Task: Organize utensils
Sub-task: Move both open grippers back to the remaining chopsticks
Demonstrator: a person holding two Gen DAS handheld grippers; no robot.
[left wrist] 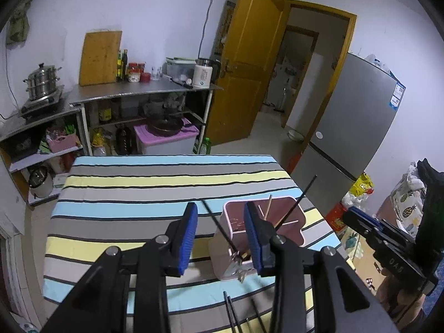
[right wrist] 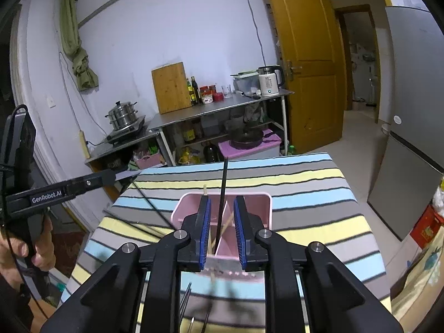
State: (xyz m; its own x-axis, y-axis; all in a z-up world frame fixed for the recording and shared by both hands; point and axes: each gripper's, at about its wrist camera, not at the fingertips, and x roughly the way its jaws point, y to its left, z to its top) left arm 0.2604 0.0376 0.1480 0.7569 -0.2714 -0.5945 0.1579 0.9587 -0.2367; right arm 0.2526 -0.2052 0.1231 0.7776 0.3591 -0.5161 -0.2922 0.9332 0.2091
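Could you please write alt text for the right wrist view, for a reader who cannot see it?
The right gripper, jaws apart and pressing on nothing, hovers over a pink utensil holder on a striped tablecloth; a black chopstick stands in it.

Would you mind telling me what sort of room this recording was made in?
Most likely a small home kitchen: a steamer pot on a cooktop, an electric kettle on a steel counter, and a fridge by the door.
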